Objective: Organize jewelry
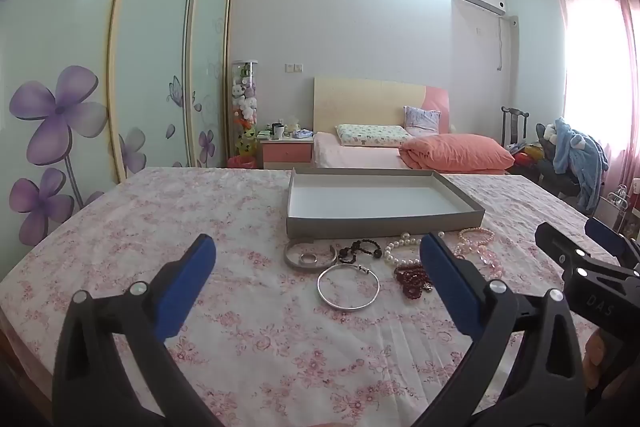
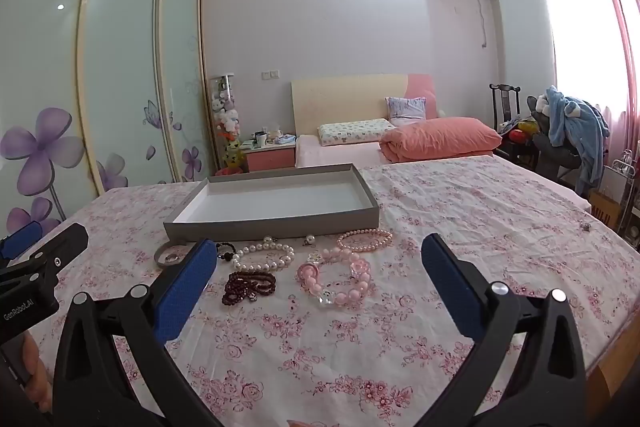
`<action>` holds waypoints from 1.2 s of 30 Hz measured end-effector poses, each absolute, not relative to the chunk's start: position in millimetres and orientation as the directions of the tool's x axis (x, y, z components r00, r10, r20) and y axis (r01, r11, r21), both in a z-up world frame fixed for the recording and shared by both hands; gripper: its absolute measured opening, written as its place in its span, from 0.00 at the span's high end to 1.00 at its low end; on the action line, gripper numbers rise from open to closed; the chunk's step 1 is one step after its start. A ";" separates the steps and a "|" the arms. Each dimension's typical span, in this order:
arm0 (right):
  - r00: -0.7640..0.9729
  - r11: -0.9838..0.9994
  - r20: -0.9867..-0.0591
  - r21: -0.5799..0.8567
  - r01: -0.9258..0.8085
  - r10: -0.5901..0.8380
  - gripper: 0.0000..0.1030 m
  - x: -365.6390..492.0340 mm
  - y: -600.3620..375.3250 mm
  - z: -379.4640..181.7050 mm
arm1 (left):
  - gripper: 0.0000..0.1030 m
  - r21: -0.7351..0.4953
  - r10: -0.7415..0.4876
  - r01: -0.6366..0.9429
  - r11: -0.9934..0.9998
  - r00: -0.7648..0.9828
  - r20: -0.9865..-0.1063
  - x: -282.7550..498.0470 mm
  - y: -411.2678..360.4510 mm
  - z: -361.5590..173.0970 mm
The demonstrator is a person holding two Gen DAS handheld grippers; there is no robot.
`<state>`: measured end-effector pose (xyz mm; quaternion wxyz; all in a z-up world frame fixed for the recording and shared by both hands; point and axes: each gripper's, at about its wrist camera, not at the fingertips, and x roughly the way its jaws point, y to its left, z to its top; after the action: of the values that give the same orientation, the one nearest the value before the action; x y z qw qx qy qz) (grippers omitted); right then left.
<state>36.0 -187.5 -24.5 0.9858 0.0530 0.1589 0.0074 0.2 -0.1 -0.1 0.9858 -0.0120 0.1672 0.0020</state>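
A white cloth [image 2: 460, 227] printed with pink flowers carries a grey box [image 2: 276, 223] with a white inside beyond the blue-padded fingers [image 2: 444, 279], a silver bangle [image 1: 348, 287], white pearls [image 2: 262, 256], dark-red beads [image 2: 250, 287] and pink beads [image 2: 340, 281].

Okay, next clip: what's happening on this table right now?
A person holds a two-finger gripper in each hand over a table with a floral cloth. The left gripper and the right gripper are both wide open and hold nothing. An empty grey box sits behind loose jewelry: a silver bangle, a white pearl bracelet, dark red beads, and a pink bead bracelet. Nothing has gone into the box yet.
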 end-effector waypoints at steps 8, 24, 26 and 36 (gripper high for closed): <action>0.949 0.994 -0.315 0.106 0.002 0.032 0.02 35.9 -187.5 -24.7 | 0.04 -0.023 0.003 -0.011 1.000 0.944 -0.329 0.2 -0.2 -0.1; 0.948 0.994 -0.318 0.105 0.001 0.032 0.02 36.0 -189.1 -23.9 | 0.04 -0.028 -0.001 -0.009 1.000 0.943 -0.332 0.5 0.2 -0.4; 0.948 0.994 -0.317 0.107 0.001 0.033 0.02 36.2 -187.2 -26.0 | 0.04 -0.027 0.000 -0.009 1.000 0.943 -0.332 0.2 0.0 -0.5; 0.947 0.994 -0.319 0.106 0.001 0.033 0.02 36.1 -186.9 -26.1 | 0.04 -0.029 -0.001 -0.009 1.000 0.943 -0.333 0.6 0.5 -0.1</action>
<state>36.1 -186.9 -26.1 0.9854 0.0524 0.1621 0.0079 0.6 0.5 -0.1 0.9855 -0.0152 0.1691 0.0021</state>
